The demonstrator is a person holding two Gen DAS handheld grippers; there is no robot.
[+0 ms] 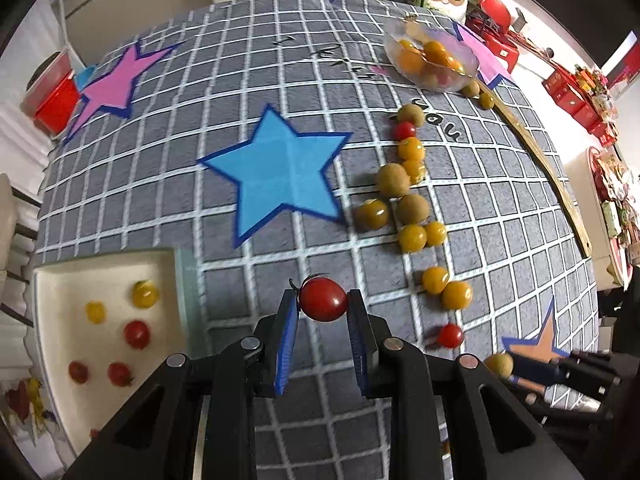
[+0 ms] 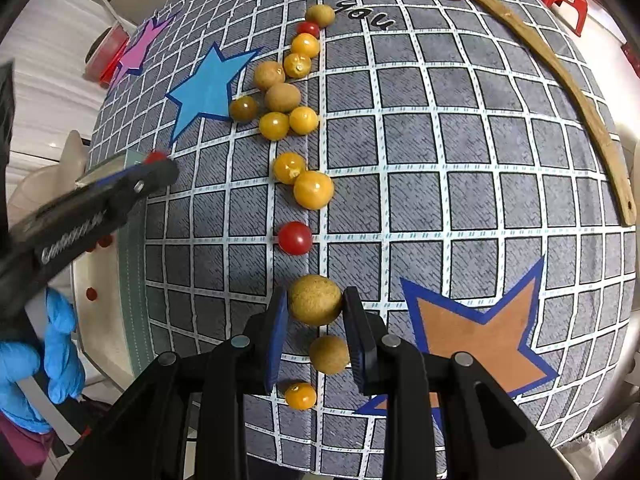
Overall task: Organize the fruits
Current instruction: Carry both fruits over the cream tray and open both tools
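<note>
My left gripper (image 1: pixel 322 300) is shut on a red cherry tomato (image 1: pixel 323 299), held above the grey checked cloth (image 1: pixel 260 80) beside a white square tray (image 1: pixel 104 264); the same gripper (image 2: pixel 158 166) shows at the left of the right wrist view. The tray holds several small red and yellow fruits (image 1: pixel 137 334). My right gripper (image 2: pixel 315 303) is shut on a brown longan (image 2: pixel 315 300), low over the cloth. A row of yellow, brown and red fruits (image 1: pixel 412 208) runs across the cloth, with another red tomato (image 2: pixel 295 238) just ahead of the longan. A second longan (image 2: pixel 329 354) lies under the right gripper.
A clear glass bowl (image 1: pixel 472 58) with yellow fruits stands at the far end. A curved wooden stick (image 2: pixel 568 84) lies along the cloth's right side. A hand in a blue glove (image 2: pixel 60 352) holds the left gripper. Red boxes and clutter line the far right.
</note>
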